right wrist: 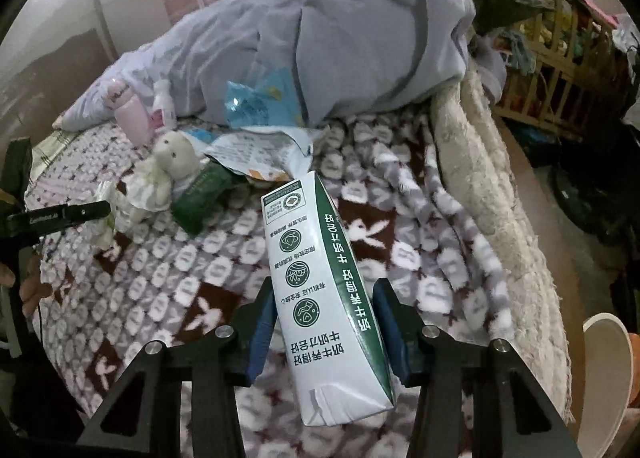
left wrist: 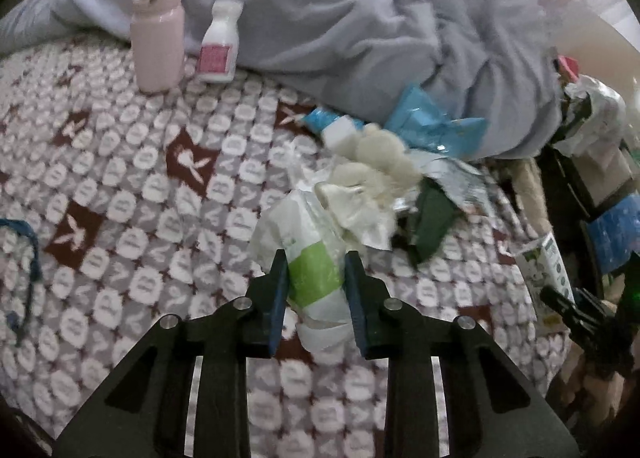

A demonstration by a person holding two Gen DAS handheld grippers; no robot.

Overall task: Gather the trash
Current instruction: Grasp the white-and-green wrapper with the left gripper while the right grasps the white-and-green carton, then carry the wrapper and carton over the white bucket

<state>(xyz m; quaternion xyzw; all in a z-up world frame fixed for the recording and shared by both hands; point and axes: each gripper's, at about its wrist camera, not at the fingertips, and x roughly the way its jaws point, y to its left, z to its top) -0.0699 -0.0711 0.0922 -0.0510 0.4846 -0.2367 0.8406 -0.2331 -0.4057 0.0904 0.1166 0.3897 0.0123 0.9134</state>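
On the patterned bedspread (left wrist: 120, 186) my left gripper (left wrist: 316, 258) is shut on a crumpled white wrapper with a green band (left wrist: 312, 278), its blue pads pressing both sides. My right gripper (right wrist: 324, 290) is shut on a white and green milk carton (right wrist: 308, 258), which tilts up between the pads. More trash lies in a pile: a blue wrapper (left wrist: 428, 126), a torn white pouch (right wrist: 256, 154) and a dark green packet (left wrist: 432, 218). The carton (left wrist: 548, 270) also shows at the right edge of the left wrist view.
A small cream plush toy (right wrist: 172, 162) lies in the pile. A pink bottle (left wrist: 158, 26) and a white bottle with a pink label (left wrist: 220, 42) stand by a heaped grey-blue quilt (left wrist: 320, 18). A cream fleece (right wrist: 480, 178) lines the bed's right edge, past it a wooden rack (right wrist: 560, 42).
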